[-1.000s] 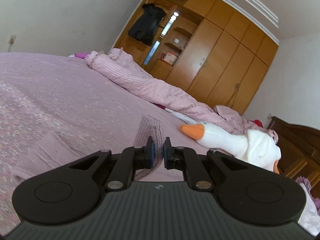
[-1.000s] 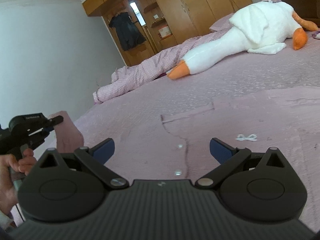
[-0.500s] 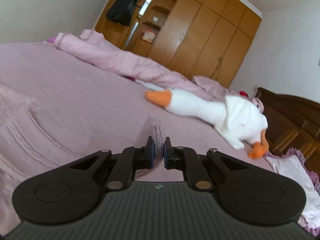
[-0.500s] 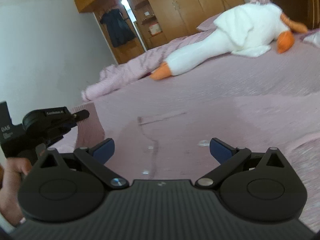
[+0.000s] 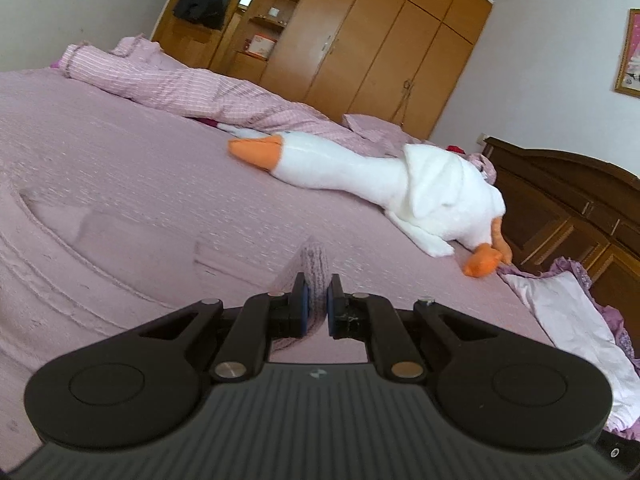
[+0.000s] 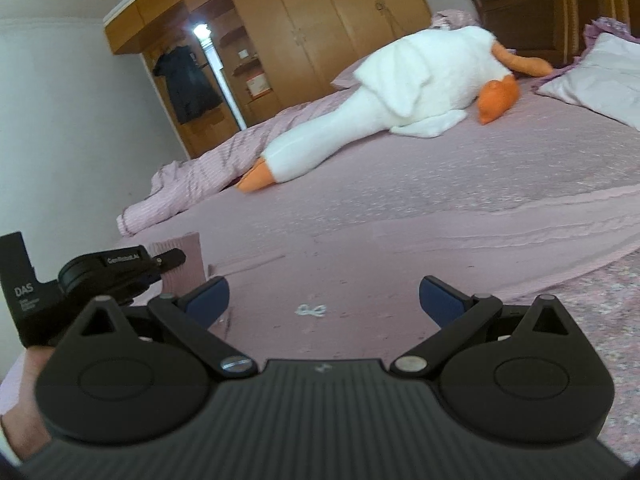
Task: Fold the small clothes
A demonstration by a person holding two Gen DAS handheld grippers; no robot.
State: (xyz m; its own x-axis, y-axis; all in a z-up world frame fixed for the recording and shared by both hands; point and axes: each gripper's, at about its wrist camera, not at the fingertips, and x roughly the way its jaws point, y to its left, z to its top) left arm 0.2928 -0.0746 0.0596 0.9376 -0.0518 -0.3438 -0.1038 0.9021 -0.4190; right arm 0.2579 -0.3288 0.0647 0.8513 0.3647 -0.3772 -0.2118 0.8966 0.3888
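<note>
Only right wrist view shows right tool gaping over garment.

A garment is lying flat on the bed, directly ahead of the right gripper. To its left, the left gripper is pinching a cuff above the bed. Beyond, a plush goose is stretching along a bunched blanket, with the wardrobe standing behind and a pillow lying to the goose's right.

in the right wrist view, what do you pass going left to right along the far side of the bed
striped pink duvet → plush goose → pale pillow
</note>
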